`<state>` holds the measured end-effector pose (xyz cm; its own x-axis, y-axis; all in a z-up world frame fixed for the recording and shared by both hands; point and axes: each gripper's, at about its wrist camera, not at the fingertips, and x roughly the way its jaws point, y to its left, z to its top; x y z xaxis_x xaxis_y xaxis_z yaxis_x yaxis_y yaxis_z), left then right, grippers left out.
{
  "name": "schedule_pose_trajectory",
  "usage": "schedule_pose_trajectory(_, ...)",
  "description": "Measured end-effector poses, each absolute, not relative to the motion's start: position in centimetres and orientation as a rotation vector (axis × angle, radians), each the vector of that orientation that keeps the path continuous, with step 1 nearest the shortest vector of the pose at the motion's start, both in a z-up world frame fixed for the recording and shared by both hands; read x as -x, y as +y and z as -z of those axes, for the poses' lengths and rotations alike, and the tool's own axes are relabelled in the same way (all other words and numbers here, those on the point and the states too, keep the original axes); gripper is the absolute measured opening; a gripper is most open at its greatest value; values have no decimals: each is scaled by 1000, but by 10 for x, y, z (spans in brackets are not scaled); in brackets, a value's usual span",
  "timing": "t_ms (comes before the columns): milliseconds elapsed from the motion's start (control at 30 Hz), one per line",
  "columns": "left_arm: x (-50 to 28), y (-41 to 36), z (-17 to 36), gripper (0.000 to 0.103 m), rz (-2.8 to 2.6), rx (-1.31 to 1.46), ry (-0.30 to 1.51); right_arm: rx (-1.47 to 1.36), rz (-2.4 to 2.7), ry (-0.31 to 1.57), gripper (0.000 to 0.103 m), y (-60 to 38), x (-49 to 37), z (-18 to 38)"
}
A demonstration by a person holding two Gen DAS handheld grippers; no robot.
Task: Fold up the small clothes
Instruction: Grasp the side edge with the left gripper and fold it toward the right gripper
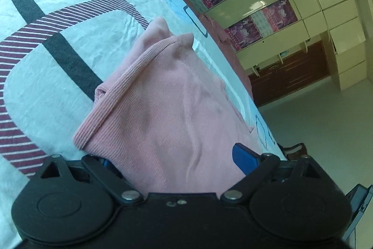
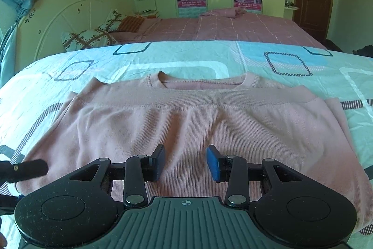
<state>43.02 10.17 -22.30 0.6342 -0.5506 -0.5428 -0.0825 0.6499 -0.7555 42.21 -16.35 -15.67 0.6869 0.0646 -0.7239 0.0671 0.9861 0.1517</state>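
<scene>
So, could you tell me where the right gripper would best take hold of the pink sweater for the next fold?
Probably the near folded edge of the pink sweater, coming in low from the near side. The right gripper already hangs open over that edge, and the cloth lies flat there, so a shallow pinch could lift it toward the ribbed hem.

Parted right tongs point(image 2: 185, 161) above, perhaps touching, sweater point(image 2: 186, 118)

left wrist cam: looking close along pink sweater point(image 1: 163, 109), tilted, toward wardrobe point(image 1: 291, 4) | right wrist cam: facing low across it point(image 2: 186, 123) | both sharing sweater, bedsheet point(image 1: 58, 50), wardrobe
</scene>
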Motion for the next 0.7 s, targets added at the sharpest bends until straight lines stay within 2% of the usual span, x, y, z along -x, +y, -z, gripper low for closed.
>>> schedule_pose_trajectory(33,-433,101,225,87,306,854,842,-167,4,814,39,-162,-424,157)
schedule_pose_trajectory(100,-440,104,234,54,303,903,833,-156,11,812,39,-161,-427,158)
schedule_pose_trajectory(200,-448,108,246,30,278,941,821,-129,49,812,39,-159,-429,165)
schedule_pose_trajectory(333,-449,110,251,18,265,947,808,-73,49,863,39,-154,-429,191)
schedule_pose_trajectory(400,-449,110,251,17,261,952,807,-10,46,863,39,-147,-428,189)
schedule_pose_trajectory(500,-447,110,249,16,256,939,801,-66,65,848,39,-154,-426,187)
schedule_pose_trajectory(600,-446,108,243,14,252,912,786,36,32,845,39,-146,-425,197)
schedule_pose_trajectory(700,-446,103,232,14,245,876,757,-9,14,854,39,-153,-429,197)
